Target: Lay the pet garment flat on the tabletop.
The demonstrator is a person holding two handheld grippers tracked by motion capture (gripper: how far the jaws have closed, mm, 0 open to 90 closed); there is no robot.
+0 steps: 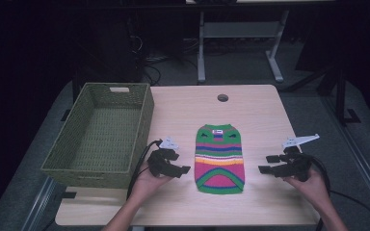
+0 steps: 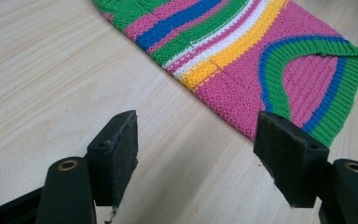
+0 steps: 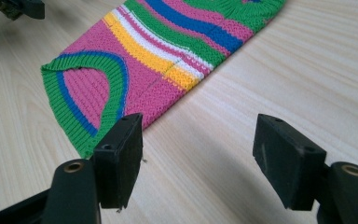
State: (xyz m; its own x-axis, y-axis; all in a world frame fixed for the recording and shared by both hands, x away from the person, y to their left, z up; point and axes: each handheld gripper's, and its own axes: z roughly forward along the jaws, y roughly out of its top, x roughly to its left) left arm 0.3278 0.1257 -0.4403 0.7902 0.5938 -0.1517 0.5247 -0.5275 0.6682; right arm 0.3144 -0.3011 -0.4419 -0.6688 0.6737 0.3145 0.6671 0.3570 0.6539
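Observation:
A small knitted sweater [image 1: 219,159] with pink, green, blue, yellow and white stripes lies flat on the middle of the wooden table [image 1: 260,110], neck away from me. My left gripper [image 1: 182,164] rests just left of its lower edge, open, with nothing between the jaws. My right gripper [image 1: 266,163] sits a little to the right of the sweater, open and empty as well. In the left gripper view the sweater [image 2: 242,51] lies beyond the spread jaws of that gripper [image 2: 196,149]. In the right gripper view the sweater [image 3: 158,51] lies ahead and to the left of that gripper [image 3: 198,154].
A green woven basket [image 1: 103,137] stands empty on the table's left side, close to my left hand. A round cable hole [image 1: 222,97] sits near the far edge. The other gripper [image 3: 21,8] shows at the top left of the right gripper view.

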